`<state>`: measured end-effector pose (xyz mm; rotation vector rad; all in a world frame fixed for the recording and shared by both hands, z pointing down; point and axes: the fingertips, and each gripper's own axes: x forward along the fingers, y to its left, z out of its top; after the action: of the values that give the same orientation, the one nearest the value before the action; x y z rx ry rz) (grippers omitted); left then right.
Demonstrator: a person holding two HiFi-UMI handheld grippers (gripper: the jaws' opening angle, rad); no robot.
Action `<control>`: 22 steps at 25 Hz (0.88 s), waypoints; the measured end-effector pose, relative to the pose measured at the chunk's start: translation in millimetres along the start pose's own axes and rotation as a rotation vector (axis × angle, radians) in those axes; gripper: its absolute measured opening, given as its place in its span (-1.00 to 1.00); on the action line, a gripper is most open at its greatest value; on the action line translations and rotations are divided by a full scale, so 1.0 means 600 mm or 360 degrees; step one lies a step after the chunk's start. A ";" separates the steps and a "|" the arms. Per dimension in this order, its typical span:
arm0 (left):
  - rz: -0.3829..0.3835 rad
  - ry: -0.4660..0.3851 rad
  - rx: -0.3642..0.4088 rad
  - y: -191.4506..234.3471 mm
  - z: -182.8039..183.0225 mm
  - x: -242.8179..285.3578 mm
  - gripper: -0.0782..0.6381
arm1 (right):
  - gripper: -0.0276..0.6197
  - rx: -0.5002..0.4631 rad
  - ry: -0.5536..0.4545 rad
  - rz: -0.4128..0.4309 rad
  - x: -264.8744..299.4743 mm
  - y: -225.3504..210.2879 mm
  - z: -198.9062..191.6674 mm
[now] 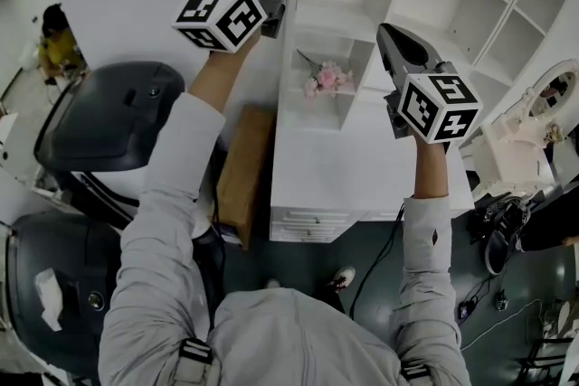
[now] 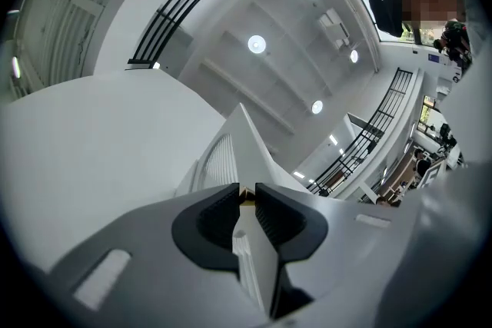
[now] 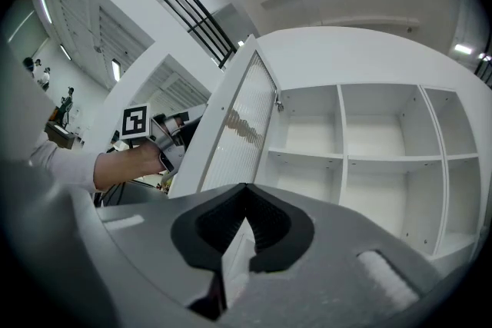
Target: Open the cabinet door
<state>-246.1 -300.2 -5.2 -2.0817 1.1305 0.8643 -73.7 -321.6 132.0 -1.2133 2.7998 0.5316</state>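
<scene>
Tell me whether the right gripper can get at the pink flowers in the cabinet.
Probably yes: the cabinet door is swung aside, and nothing shows between the right gripper and the pink flowers.

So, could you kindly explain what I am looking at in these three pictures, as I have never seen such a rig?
No robot here: a person holds a gripper in each hand. One picture comes from a camera on the head, looking down; the other two ride on the grippers. The left gripper is closed on the edge of the open cabinet door. The right gripper is shut and empty, facing the white cabinet, where pink flowers sit in one compartment.
</scene>
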 end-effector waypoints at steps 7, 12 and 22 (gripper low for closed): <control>-0.0001 0.0184 0.0317 -0.041 -0.009 -0.043 -0.79 | -0.91 -0.0066 0.0008 -0.0029 -0.024 -0.008 0.003; -0.0074 0.0370 0.0561 -0.109 -0.043 -0.084 -0.77 | -0.91 -0.0154 0.0026 -0.0038 -0.055 -0.008 -0.013; -0.0125 0.0546 0.0553 -0.231 -0.121 -0.121 -0.74 | -0.91 -0.0153 0.0072 -0.0022 -0.148 -0.039 -0.059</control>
<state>-137.6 -258.5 122.4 -2.0049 1.2601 0.2506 8.1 -286.0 173.9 -1.2763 2.8309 0.6530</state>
